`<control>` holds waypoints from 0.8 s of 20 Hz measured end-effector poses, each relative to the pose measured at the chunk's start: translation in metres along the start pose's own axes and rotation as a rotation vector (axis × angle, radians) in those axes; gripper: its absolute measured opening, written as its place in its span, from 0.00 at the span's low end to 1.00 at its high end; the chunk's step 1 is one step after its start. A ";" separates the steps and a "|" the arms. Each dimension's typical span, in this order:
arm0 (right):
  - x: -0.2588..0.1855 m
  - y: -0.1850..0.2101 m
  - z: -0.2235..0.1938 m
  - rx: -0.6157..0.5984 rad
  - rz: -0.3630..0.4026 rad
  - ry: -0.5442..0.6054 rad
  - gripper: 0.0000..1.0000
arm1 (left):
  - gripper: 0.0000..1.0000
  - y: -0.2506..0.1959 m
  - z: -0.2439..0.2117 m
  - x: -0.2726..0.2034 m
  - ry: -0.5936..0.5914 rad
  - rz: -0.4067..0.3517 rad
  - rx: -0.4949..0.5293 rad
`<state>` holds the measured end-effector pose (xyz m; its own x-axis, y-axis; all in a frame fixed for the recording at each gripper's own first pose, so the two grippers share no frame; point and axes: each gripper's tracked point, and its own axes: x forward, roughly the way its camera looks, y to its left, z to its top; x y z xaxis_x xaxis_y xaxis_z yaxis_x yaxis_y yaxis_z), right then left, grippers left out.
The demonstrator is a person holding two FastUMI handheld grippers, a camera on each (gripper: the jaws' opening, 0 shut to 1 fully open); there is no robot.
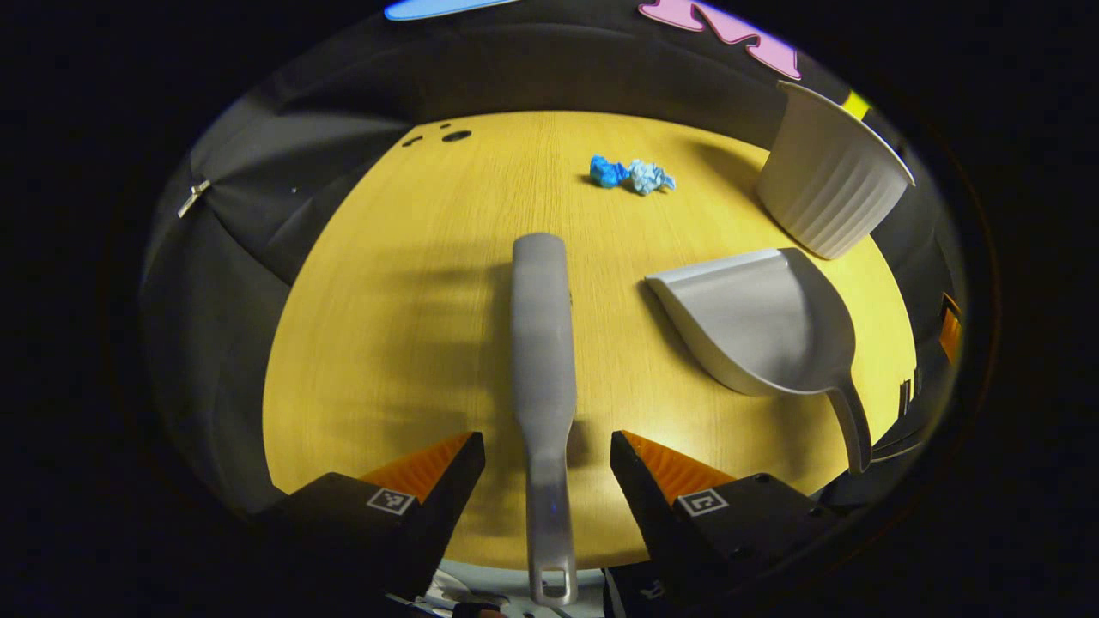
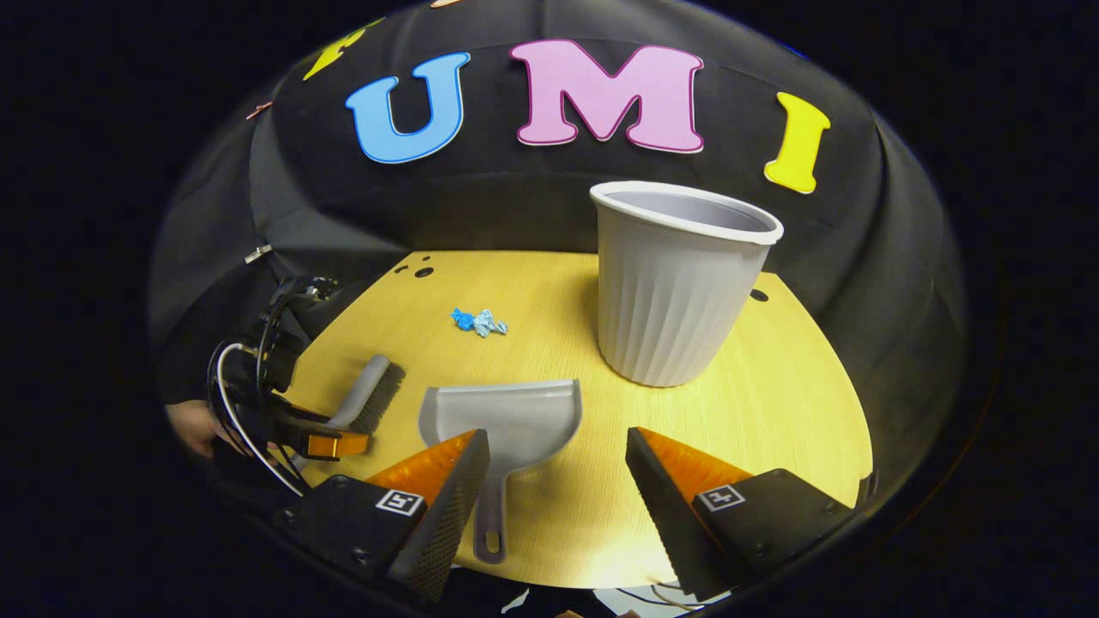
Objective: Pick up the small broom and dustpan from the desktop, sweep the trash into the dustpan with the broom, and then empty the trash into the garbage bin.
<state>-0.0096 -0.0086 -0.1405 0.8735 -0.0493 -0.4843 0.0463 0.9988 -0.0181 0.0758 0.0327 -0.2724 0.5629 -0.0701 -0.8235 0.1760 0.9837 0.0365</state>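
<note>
So the left gripper (image 1: pixel 547 463) has its fingers spread wide, with the broom (image 1: pixel 543 378) lying flat between them, not pinched. Its long axis runs straight ahead along the fingers, handle end toward the camera, head pointing away. The right gripper (image 2: pixel 556 468) is spread too, gripping nothing; the dustpan (image 2: pixel 506 421) lies just ahead of its left finger, handle pointing back at the gripper, mouth facing away. Everything sits on a yellow wooden desktop (image 1: pixel 412 326). Farther out are the crumpled blue trash (image 1: pixel 631 174) and the ribbed white garbage bin (image 2: pixel 674 287), black cloth behind
</note>
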 end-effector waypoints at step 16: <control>0.022 0.044 -0.062 0.158 0.092 0.275 0.99 | 0.28 0.000 -0.002 0.020 0.012 -0.056 -0.024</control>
<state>-0.0184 0.0348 -0.2066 0.7149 0.0660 -0.6961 0.0668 0.9845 0.1620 0.0854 0.0314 -0.2906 0.5433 -0.1231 -0.8305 0.1876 0.9820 -0.0229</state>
